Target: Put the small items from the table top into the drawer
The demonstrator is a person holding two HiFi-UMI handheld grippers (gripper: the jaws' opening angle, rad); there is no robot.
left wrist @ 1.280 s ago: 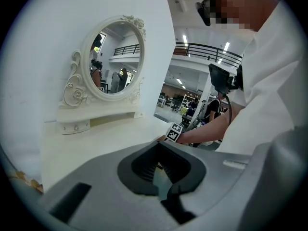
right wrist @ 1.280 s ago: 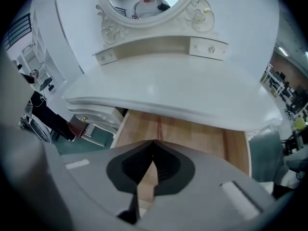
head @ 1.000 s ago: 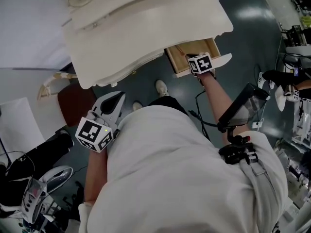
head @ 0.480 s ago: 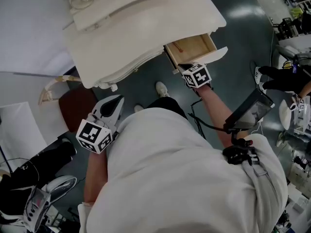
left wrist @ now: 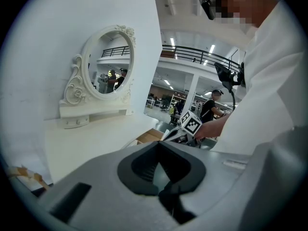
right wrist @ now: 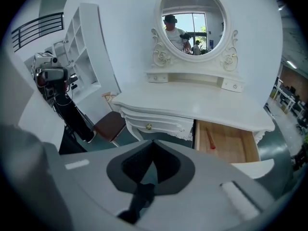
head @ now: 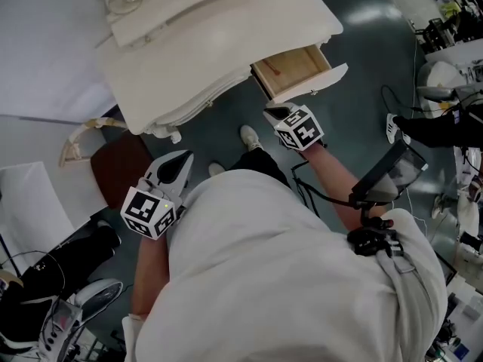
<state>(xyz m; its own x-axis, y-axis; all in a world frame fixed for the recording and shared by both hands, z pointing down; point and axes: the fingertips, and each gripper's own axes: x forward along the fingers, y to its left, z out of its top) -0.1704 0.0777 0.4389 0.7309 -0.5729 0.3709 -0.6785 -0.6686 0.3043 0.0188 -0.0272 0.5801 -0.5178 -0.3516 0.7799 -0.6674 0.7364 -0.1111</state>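
Note:
The white dressing table (head: 219,36) fills the top of the head view, and its wooden drawer (head: 293,69) stands pulled open at the right end. In the right gripper view the drawer (right wrist: 226,146) holds a thin red stick-like item (right wrist: 210,139), while the table top (right wrist: 202,102) under the round mirror (right wrist: 195,25) shows no small items. My right gripper (head: 276,115) hangs shut and empty just in front of the drawer, apart from it. My left gripper (head: 173,166) is shut and empty, low by the person's left side, short of the table's front edge.
A brown stool (head: 117,161) stands left of the table. In the right gripper view, white shelves (right wrist: 84,52) and a camera rig (right wrist: 50,76) stand at the left. The person's shoes (head: 250,136) rest on the dark floor under the table. A screen (head: 389,173) juts from the person's waist.
My right gripper has pulled back out of the open drawer towards the person and now hangs in front of it. The left gripper has stayed where it was.

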